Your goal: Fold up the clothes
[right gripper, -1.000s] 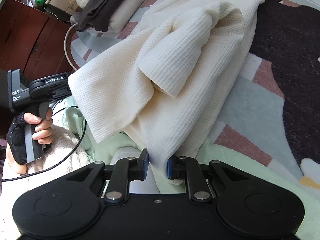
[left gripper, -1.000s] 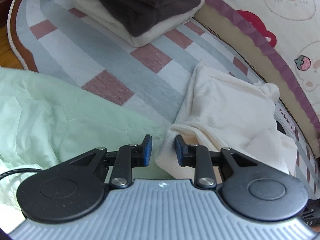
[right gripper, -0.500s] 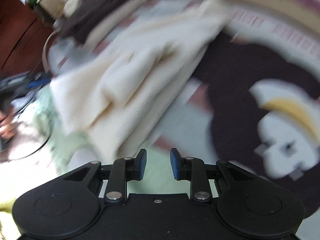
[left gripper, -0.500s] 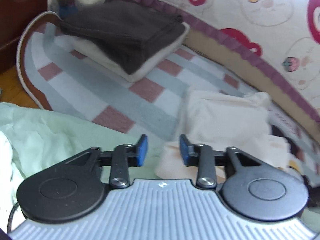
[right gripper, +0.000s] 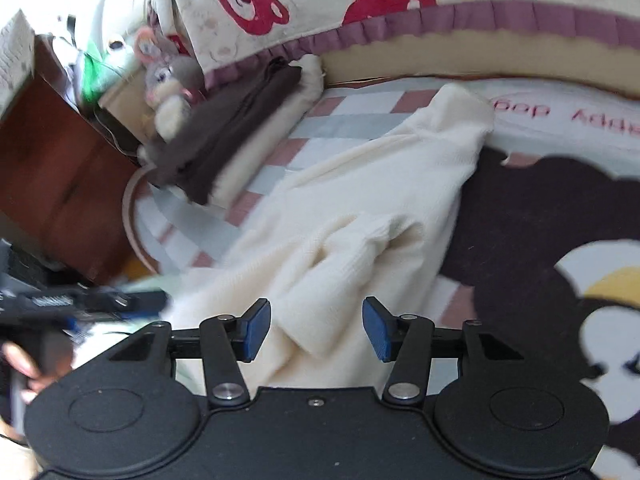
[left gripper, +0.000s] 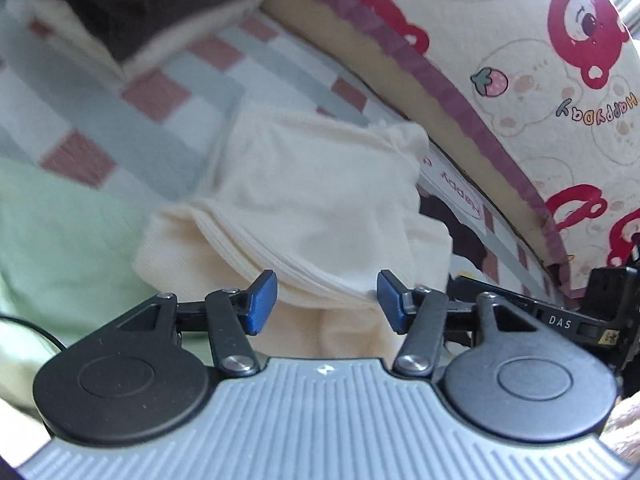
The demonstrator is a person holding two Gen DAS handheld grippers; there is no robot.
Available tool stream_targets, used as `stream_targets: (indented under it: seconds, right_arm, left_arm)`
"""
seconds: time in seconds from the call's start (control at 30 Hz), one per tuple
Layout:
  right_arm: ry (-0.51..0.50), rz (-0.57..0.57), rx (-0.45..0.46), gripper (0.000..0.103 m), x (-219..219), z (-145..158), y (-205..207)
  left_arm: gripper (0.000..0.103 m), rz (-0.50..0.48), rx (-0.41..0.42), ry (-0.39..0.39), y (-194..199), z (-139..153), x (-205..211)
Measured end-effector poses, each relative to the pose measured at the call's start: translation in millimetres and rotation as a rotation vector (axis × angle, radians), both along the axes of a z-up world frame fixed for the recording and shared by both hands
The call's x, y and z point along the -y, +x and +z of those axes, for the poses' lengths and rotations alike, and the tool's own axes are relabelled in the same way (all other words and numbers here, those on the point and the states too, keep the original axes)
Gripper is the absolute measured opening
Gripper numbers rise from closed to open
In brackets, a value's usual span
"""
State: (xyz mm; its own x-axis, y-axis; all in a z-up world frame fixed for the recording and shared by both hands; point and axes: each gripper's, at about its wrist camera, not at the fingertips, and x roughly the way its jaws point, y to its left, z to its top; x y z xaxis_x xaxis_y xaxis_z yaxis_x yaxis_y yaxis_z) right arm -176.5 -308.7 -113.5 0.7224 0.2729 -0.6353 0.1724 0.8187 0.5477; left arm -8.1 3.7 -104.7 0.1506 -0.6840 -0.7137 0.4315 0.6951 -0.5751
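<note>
A cream waffle-knit garment (left gripper: 312,196) lies loosely folded on the patterned rug, its near edge just ahead of my left gripper (left gripper: 326,302), which stands open with nothing between its blue pads. In the right wrist view the same cream garment (right gripper: 360,216) stretches from the rug's far side toward me. My right gripper (right gripper: 316,328) hovers over its near fold, open, holding nothing. A pile of folded clothes, dark brown on cream (right gripper: 236,132), sits at the rug's far left corner; it is also the blurred folded pile (left gripper: 132,12) at the upper left of the left wrist view.
A pale green quilt (left gripper: 60,216) covers the near left. A bed with a bear-print cover (left gripper: 540,60) borders the rug on the right and back. Dark wooden furniture (right gripper: 52,168) and a plush toy (right gripper: 172,88) stand at far left. A hand (right gripper: 24,364) holds the other gripper.
Both grippers opened wide and let go of the cream garment, which dropped onto the rug. Both cameras swung up and forward, closer over the garment.
</note>
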Motion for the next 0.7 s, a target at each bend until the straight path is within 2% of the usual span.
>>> stream_targets:
  seconds: [0.07,0.2,0.3,0.4,0.47,0.5,0.53,0.6,0.7]
  right_arm:
    - [0.018,0.004,0.005,0.056,-3,-3,1]
    - [0.068,0.015,0.018,0.056,-5,-9,5]
    - [0.110,0.001,-0.010,0.057,-1,-20,13]
    - [0.151,-0.018,-0.046,0.057,5,-34,21]
    - [0.178,-0.028,-0.058,0.056,9,-41,26]
    - [0.192,-0.029,-0.040,0.056,12,-41,27]
    - [0.206,-0.030,-0.023,0.054,16,-40,28]
    - [0.233,-0.033,0.011,0.020,23,-40,31]
    - [0.274,-0.036,0.063,0.018,34,-40,35]
  left_arm:
    - [0.059,-0.014,-0.037,0.013,-1,-7,5]
    - [0.061,-0.051,-0.030,0.070,-10,-17,20]
    - [0.064,-0.049,-0.032,0.095,-9,-26,28]
    - [0.063,-0.065,0.043,0.164,-9,-32,40]
    - [0.034,-0.133,0.121,0.188,-12,-31,49]
    - [0.011,-0.159,0.140,0.180,-13,-29,51]
    - [0.010,-0.175,0.142,0.158,-12,-27,53]
    - [0.009,-0.164,0.127,0.099,-5,-24,53]
    - [0.008,-0.167,0.146,0.091,20,-18,62]
